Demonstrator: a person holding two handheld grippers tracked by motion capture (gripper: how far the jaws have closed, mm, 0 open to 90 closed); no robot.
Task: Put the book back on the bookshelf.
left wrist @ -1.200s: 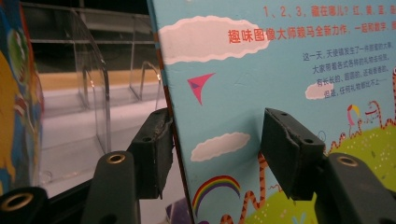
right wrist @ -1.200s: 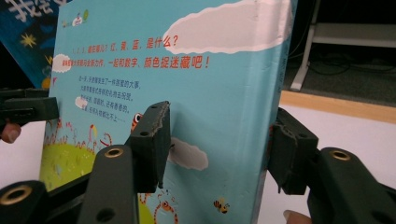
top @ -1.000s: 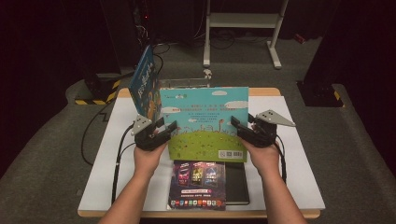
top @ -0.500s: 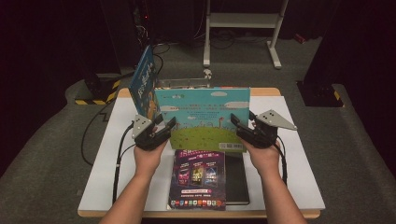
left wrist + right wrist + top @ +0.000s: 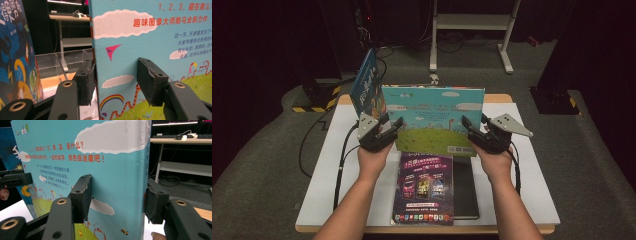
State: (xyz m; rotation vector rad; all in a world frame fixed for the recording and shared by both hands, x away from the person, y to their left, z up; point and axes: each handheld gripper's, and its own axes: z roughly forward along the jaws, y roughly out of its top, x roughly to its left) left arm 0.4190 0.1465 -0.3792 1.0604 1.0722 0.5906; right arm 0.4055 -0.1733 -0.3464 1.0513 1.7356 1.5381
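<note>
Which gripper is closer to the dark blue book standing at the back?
Left. The left gripper sits just below the dark blue book; the right gripper is across the sky-blue book.

Light falls from above onto the white table (image 5: 532, 190), while the room around it stays dim. The high view is soft and slightly grainy. In both gripper views the jaws blur close up; print on the book (image 5: 155, 50) stays sharp.

picture book (image 5: 434, 117): sky-blue cover, white clouds, green grass band, red and blue lettering, small rainbow, pink paper plane
standing book (image 5: 366, 90): dark blue, yellow and white figures
flat book (image 5: 424, 187): purple-black cover, row of coloured icons at its lower edge
table (image 5: 332, 165): white top, light wood rim
fingers (image 5: 152, 82): matte black
floor (image 5: 262, 165): grey carpet
</note>
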